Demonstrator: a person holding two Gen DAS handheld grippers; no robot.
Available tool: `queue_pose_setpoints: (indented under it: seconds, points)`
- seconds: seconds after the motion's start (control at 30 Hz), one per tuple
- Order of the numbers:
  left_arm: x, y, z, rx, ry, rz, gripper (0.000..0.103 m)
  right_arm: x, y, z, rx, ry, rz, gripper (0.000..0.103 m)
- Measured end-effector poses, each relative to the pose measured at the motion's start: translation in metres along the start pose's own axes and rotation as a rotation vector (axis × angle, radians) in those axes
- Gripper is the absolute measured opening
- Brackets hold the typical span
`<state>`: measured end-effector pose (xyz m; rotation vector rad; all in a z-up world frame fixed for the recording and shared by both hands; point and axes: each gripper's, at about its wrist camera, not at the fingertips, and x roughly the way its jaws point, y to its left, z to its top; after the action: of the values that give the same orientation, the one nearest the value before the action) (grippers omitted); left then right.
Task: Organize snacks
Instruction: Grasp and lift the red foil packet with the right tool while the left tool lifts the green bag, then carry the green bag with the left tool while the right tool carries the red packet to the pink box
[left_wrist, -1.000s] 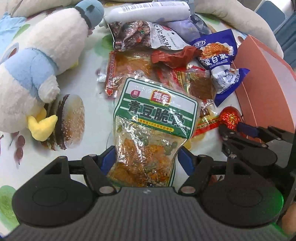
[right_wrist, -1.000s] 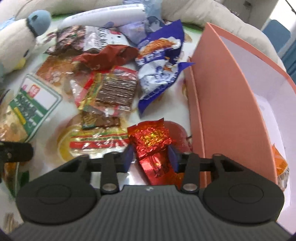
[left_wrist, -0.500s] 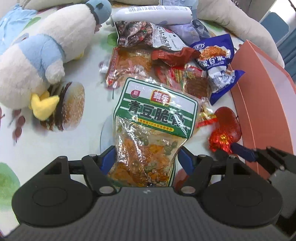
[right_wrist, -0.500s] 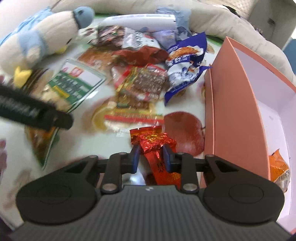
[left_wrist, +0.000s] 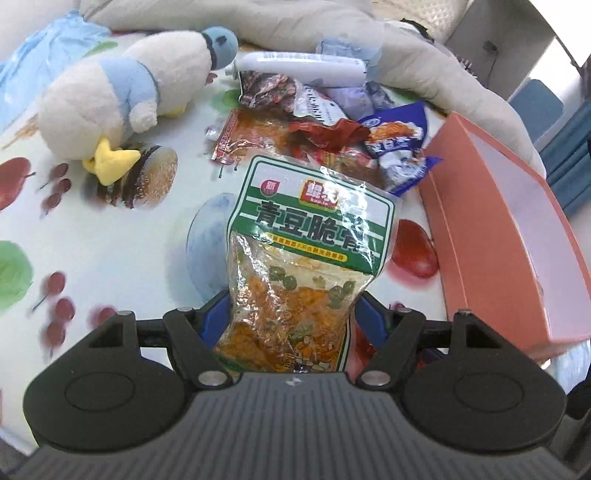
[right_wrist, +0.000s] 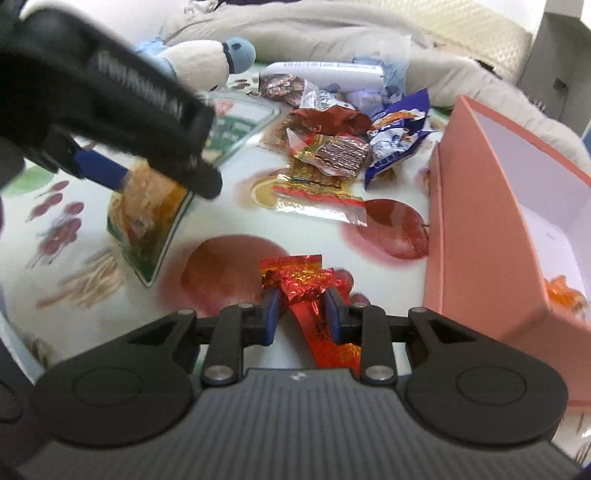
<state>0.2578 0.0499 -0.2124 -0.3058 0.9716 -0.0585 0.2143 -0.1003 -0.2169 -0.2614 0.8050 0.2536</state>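
Progress: one orange packet (right_wrist: 565, 293) lies in the pink box (right_wrist: 476, 229); a heap of snacks (right_wrist: 332, 147) is left on the table, I judge.
Left gripper (left_wrist: 291, 314): raised, pinching green pea bag (left_wrist: 306, 240).
Right gripper (right_wrist: 301, 308): lifted beside the box, clamping red foil snack (right_wrist: 306, 284).

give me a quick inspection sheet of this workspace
surface: tablecloth with fruit print
job's things: green pea snack bag and red foil snack held; orange snack inside pink box; loose snack pile beside the box
clutter: plush penguin, white tube
grippers: left hand-held gripper shut on the green bag; right hand-held gripper shut on the red foil snack
cables: nothing seen
surroundings: grey cushion behind the pile
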Motion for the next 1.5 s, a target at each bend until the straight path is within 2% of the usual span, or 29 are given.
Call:
queue_pose_setpoints:
  seconds: [0.2,0.37,0.47,0.53,0.6,0.63,0.67,0.7,0.73,0.77,0.8,0.87,0.97,1.1,1.17,1.27,1.33,1.4,1.5]
  points:
    - [-0.022,0.002,-0.032,-0.006,-0.011,0.029,0.076,-0.026,0.009,-0.010,-0.031,-0.039,0.017,0.029]
    - [-0.020,0.006,-0.050,-0.015,-0.010,0.041,0.077,-0.034,0.013,-0.021,-0.046,-0.017,0.038,0.028]
    - [-0.016,0.011,-0.054,-0.063,-0.005,0.049,0.079,-0.036,0.013,-0.025,-0.033,-0.005,0.074,0.028]
    - [-0.015,0.015,-0.056,-0.089,-0.010,0.033,0.080,-0.041,0.013,-0.028,-0.031,-0.013,0.087,0.029]
    - [-0.014,0.018,-0.056,-0.102,-0.004,0.007,0.086,-0.044,0.012,-0.029,-0.029,-0.006,0.108,0.029]
    - [-0.014,0.018,-0.056,-0.093,0.000,0.005,0.090,-0.045,0.010,-0.030,-0.024,-0.002,0.125,0.031]
    - [-0.014,0.017,-0.056,-0.075,0.001,0.011,0.095,-0.045,0.008,-0.031,-0.014,-0.003,0.141,0.040]
    - [-0.015,0.015,-0.056,-0.043,-0.007,0.018,0.098,-0.047,0.004,-0.033,0.001,-0.015,0.161,0.053]
    - [-0.016,0.015,-0.057,-0.024,-0.013,0.016,0.100,-0.047,0.001,-0.034,0.011,-0.023,0.174,0.061]
    - [-0.016,0.017,-0.058,-0.016,-0.007,0.006,0.100,-0.048,-0.001,-0.035,0.018,-0.031,0.185,0.074]
    - [-0.015,0.020,-0.059,-0.023,0.005,-0.011,0.100,-0.049,-0.003,-0.037,0.022,-0.042,0.201,0.082]
    - [-0.015,0.027,-0.062,-0.047,0.020,-0.046,0.100,-0.047,-0.007,-0.038,0.022,-0.042,0.232,0.082]
    - [-0.021,0.033,-0.064,-0.057,0.014,-0.051,0.100,-0.043,-0.013,-0.037,0.016,-0.054,0.267,0.082]
    - [-0.033,0.027,-0.064,0.017,-0.002,-0.070,0.100,-0.043,-0.019,-0.033,-0.016,-0.113,0.307,0.082]
    - [-0.036,0.025,-0.063,0.028,-0.009,-0.076,0.100,-0.040,-0.018,-0.031,-0.057,-0.115,0.323,0.082]
    - [-0.037,0.023,-0.063,0.031,-0.023,-0.073,0.100,-0.034,-0.019,-0.028,-0.109,-0.093,0.394,0.082]
    - [-0.032,0.021,-0.063,0.055,-0.018,-0.075,0.100,-0.034,-0.018,-0.028,-0.129,-0.123,0.386,0.082]
    - [-0.027,0.021,-0.064,0.080,-0.016,-0.067,0.100,-0.033,-0.014,-0.029,-0.152,-0.153,0.323,0.082]
    - [-0.014,0.026,-0.067,0.091,0.005,-0.081,0.100,-0.029,-0.012,-0.032,-0.178,-0.146,0.355,0.082]
